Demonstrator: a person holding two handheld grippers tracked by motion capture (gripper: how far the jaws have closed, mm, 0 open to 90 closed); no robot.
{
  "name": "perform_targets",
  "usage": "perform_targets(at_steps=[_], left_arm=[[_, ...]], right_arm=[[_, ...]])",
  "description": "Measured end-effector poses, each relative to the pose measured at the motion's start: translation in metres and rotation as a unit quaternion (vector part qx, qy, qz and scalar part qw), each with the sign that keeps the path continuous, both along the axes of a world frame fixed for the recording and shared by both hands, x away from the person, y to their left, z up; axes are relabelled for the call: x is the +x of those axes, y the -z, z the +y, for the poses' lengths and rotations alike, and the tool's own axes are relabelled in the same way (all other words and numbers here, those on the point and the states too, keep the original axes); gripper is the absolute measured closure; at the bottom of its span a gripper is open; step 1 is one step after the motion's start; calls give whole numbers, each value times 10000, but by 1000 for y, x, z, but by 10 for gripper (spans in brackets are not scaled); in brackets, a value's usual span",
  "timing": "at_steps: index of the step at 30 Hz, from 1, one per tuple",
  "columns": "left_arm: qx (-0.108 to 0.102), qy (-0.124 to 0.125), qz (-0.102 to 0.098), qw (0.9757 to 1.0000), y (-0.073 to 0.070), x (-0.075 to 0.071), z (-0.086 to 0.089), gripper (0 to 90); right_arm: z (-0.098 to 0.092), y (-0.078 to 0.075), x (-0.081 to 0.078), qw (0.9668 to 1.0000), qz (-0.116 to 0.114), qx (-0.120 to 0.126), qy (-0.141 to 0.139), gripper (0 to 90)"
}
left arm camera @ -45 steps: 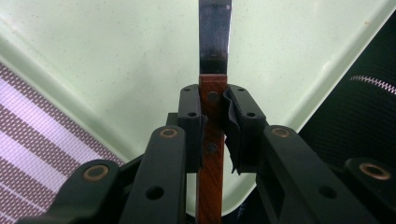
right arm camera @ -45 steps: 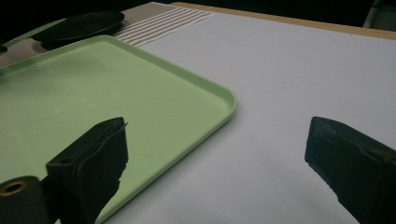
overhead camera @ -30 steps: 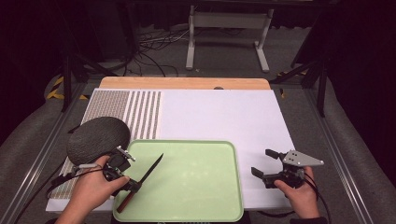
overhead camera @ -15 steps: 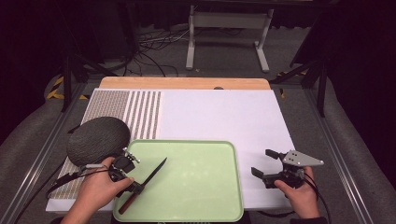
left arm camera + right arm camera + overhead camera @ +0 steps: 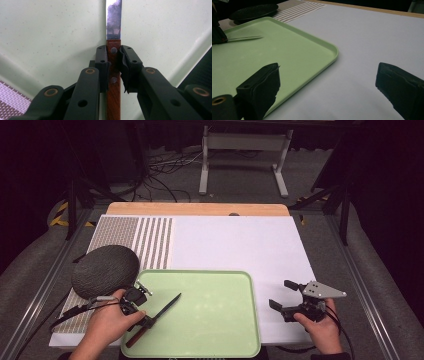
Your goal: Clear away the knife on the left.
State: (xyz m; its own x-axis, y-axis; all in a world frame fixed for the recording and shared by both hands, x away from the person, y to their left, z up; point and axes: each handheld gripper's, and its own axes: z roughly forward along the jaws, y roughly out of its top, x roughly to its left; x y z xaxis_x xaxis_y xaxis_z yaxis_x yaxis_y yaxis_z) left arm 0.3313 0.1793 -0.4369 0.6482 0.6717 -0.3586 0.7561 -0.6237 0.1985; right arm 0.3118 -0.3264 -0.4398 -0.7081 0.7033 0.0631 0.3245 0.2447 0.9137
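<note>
Left claw (image 5: 145,320), lower left of the high view, is clamped on the wooden handle of a knife (image 5: 159,313). The left gripper view shows it close: both pads press the knife (image 5: 113,57) just below the blade, two rivets visible, blade tip cut off by the top edge, handle end cut off at the bottom. In the high view the knife lies diagonal over the lower left part of the green tray (image 5: 215,320), tip toward upper right; the handle's middle is hidden by the claw and left hand (image 5: 107,325). Can't tell if the blade touches the tray or sits just above it. Tray's near edge is at the frame bottom. Dark round plate (image 5: 105,270) sits just upper left of the tray on the tabletop (image 5: 235,245); surface detail hard to make out. Right claw (image 5: 281,295), lower right, stands wide with nothing between the pads, over bare tabletop right of the tray. In the right gripper view the tray (image 5: 287,50) fills the left, the knife (image 5: 244,38) a thin blurred sliver at far left.
</note>
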Motion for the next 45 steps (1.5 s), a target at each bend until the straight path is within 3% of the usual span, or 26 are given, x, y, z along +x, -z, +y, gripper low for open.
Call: perform_targets(at_steps=[5, 7, 9, 13, 17, 18, 19, 21, 23, 26, 29, 32, 33, 34, 37, 38, 41, 45], left_arm=[[-50, 65, -31, 10000, -1, -1, -1, 743], [-111, 156, -50, 9998, -3, -1, -1, 601], [-201, 205, -89, 9995, -5, -2, -2, 539], [-439, 299, -409, 9977, -12, -4, -2, 402], [-573, 635, -1004, 9913, -14, -6, -5, 265], [-566, 761, -1119, 9892, -13, -6, -7, 247], [-566, 761, -1119, 9892, -13, -6, -7, 235], [-563, 1056, -1398, 9829, -11, -7, -10, 215], [-581, 1218, -1499, 9795, -10, -8, -12, 204], [-708, 1596, -1662, 9705, -10, -10, -14, 265], [-819, 1900, -1765, 9623, -8, -11, -16, 490], [-770, 2242, -2048, 9497, -4, -11, -19, 666], [-787, 2321, -2116, 9461, -3, -11, -20, 704], [-777, 2367, -2145, 9444, -3, -11, -20, 746], [-800, 2479, -2114, 9421, -1, -10, -21, 867], [-759, 2476, -2120, 9423, -1, -10, -21, 899], [-651, 2510, -2023, 9444, 2, -9, -22, 900], [-589, 2566, -1942, 9450, 4, -9, -23, 900]], right_arm=[[0, 0, 0, 10000, -7, -3, -3, 63], [0, 0, 0, 10000, -1, -4, 3, 63], [0, 0, 0, 10000, -3, -2, 4, 63], [0, 0, 0, 10000, 0, -12, -1, 63], [0, 0, 0, 10000, -4, -6, -1, 62], [0, 0, 0, 10000, -6, -10, -1, 62], [0, 0, 0, 10000, -11, -17, 4, 61], [0, 0, 0, 10000, -23, -15, 4, 59], [0, 0, 0, 10000, -40, -10, -2, 59], [0, 0, 0, 10000, -39, -6, -1, 59], [1, 0, 0, 10000, -50, -6, -20, 59], [1, 1, 0, 10000, -52, -19, -32, 59], [1, 1, 0, 10000, -52, -3, -41, 59], [1, 0, 0, 10000, -53, 22, -51, 60], [1, 0, 0, 9999, -78, 51, -61, 60], [1, 0, -1, 9999, -67, 59, -58, 60], [1, 0, 0, 9999, -60, 55, -65, 60], [1, 0, 0, 9999, -49, 61, -64, 59]])
